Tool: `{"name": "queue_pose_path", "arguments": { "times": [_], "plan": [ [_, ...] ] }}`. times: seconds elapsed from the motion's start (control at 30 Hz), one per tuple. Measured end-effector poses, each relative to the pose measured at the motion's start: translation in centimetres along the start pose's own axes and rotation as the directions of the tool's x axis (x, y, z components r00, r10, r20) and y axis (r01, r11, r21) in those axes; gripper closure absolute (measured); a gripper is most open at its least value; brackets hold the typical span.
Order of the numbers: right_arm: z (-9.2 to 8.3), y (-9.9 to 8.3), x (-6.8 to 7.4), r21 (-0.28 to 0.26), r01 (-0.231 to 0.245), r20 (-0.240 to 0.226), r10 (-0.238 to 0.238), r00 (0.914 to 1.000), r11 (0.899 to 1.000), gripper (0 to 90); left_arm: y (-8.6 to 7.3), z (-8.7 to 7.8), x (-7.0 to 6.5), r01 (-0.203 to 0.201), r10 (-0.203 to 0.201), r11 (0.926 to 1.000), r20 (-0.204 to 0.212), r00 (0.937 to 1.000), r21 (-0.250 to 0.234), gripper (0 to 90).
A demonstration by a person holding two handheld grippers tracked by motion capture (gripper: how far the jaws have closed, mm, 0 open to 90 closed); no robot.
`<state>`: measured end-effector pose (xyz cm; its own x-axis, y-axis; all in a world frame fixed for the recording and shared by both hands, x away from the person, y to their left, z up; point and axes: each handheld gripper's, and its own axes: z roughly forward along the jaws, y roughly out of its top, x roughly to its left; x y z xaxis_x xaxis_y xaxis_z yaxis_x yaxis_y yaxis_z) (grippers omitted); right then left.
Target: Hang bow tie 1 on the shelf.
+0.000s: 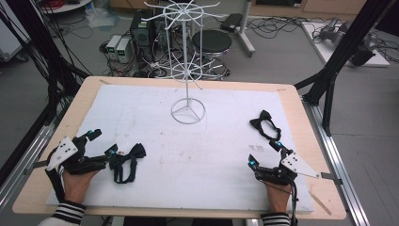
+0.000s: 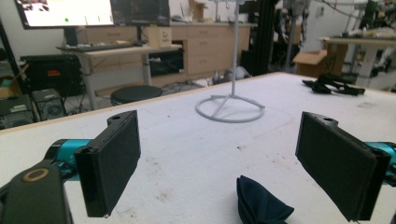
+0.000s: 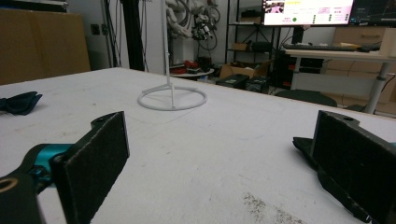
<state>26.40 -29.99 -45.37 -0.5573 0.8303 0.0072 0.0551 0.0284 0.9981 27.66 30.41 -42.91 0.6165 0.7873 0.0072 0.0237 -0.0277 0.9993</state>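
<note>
Table: pale wooden top covered by a white mat, faintly stained near the middle.

Left gripper lies low on the mat at the near left, held by the person's left hand; striped cuff at the table edge. Jaws spread wide, clamping nothing. In the left gripper view the 2 black pads stand well apart, and a dark bow tie lies on the mat between them, closer to the right-hand pad, touching neither as far as can be seen. From the high view the same bow tie sits just beside the jaw tips, its strap looped toward the near edge.

Right gripper rests at the near right, in the right hand. Jaws released, wide apart, bare mat between them in the right gripper view. A second bow tie lies just beyond it, toward the far right of the mat; in the right gripper view a dark piece of it shows beside the right-hand pad. Contact there: cannot tell.

White wire rack stands upright at the far middle of the mat on a ring base, well apart from both grippers; its hooks hang bare.
</note>
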Motion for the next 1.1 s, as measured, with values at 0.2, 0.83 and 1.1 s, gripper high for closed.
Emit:
{"name": "queue_pose_path", "arguments": {
  "times": [0.2, 0.83, 1.1],
  "plan": [
    [0.0, 0.0, -0.1, -0.002, -0.008, 0.0, 0.008, 1.0, 1.0, 3.6, 2.6, 0.4, 0.4, -0.09, 0.085, 0.9884, 0.048, 0.9953, 0.122, 14.5],
    [0.0, 0.0, -0.1, -0.005, -0.009, 0.003, 0.009, 1.0, 1.0, 3.6, 4.8, 3.2, 1.5, -0.169, 0.058, 0.8304, 0.219, 0.9739, 0.531, 16.2],
    [0.0, 0.0, -0.1, -0.002, -0.014, 0.004, 0.014, 0.9999, 1.0, 3.6, 4.3, 5.1, 0.8, -0.23, 0.06, 0.7424, 0.279, 0.9584, 0.629, 20.0]
  ]
}}
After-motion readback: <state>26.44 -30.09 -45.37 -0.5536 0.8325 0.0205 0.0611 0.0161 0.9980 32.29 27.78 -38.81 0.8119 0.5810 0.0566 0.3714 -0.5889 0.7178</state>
